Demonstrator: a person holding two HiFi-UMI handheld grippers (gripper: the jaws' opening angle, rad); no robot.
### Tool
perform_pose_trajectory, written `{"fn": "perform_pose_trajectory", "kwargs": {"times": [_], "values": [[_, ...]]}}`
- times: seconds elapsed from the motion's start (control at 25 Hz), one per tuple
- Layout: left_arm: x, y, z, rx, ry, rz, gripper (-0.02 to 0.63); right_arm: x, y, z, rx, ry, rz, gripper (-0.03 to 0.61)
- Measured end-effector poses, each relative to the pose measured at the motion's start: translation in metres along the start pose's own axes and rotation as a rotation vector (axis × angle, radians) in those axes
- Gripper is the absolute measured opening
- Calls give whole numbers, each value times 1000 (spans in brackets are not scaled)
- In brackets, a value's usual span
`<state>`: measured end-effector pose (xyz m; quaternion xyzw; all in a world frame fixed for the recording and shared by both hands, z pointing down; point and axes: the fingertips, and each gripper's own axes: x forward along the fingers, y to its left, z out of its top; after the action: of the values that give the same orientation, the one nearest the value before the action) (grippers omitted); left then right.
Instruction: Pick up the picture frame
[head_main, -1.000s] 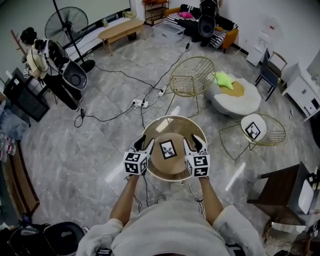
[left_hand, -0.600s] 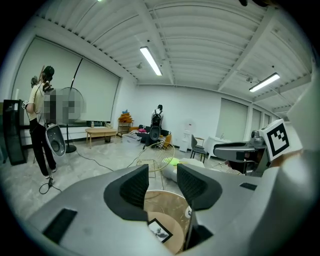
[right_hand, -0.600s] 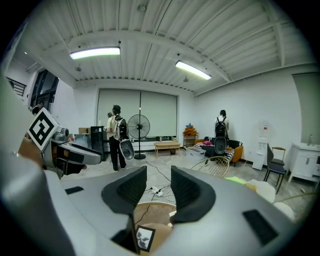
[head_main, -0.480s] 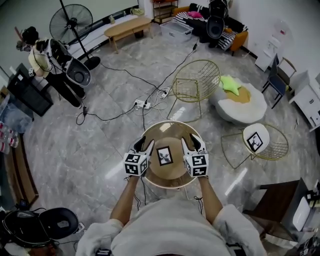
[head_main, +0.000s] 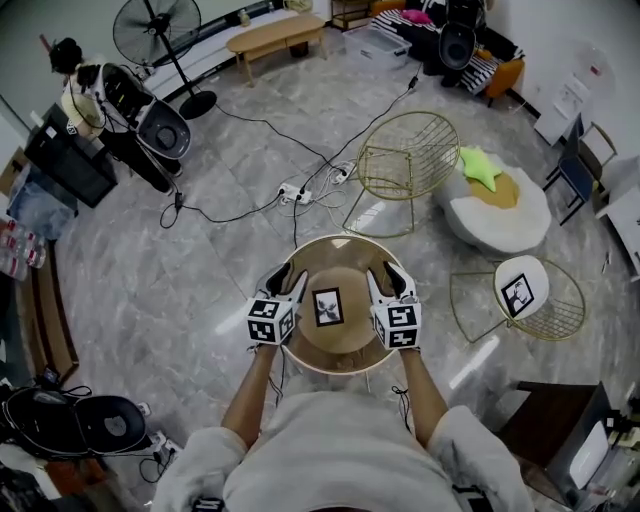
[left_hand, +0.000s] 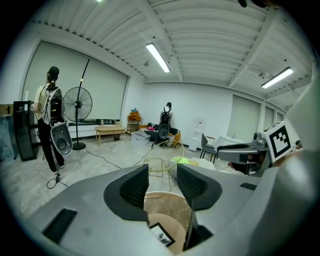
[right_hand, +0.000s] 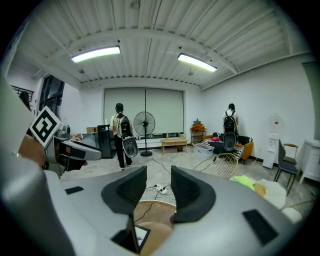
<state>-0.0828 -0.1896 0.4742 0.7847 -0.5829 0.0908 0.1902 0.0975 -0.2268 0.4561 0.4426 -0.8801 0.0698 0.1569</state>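
A small black picture frame (head_main: 328, 306) with a white mat and a dark plant print lies flat on a tan round mat at the middle of a round glass table (head_main: 337, 250). My left gripper (head_main: 289, 283) hovers just left of the frame, and my right gripper (head_main: 383, 281) just right of it; both are open and hold nothing. In the left gripper view the frame (left_hand: 161, 235) shows low, below the spread jaws of the left gripper (left_hand: 162, 187). The right gripper view has the frame (right_hand: 138, 235) low and left of the right gripper (right_hand: 159, 187).
Beyond the table stands a gold wire chair (head_main: 405, 160), with a white pouf (head_main: 500, 205) to its right. A second wire chair (head_main: 520, 300) at the right carries another small picture. Cables and a power strip (head_main: 293, 192) lie on the marble floor.
The head view has drifted, so the room sits a little differently in the picture. Both grippers keep their places on either side of the frame, still open.
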Motion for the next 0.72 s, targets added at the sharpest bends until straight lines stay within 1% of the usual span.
{"fn": "perform_pose_trajectory", "kwargs": {"times": [0.16, 0.4, 0.72], "values": [[10, 3, -5, -13, 10, 14, 175, 10, -6, -5, 2, 12, 18, 150], [17, 3, -18, -28, 38, 6, 175, 22, -8, -16, 12, 44, 23, 150], [24, 22, -34, -48, 63, -11, 175, 35, 3, -32, 17, 87, 17, 152]]}}
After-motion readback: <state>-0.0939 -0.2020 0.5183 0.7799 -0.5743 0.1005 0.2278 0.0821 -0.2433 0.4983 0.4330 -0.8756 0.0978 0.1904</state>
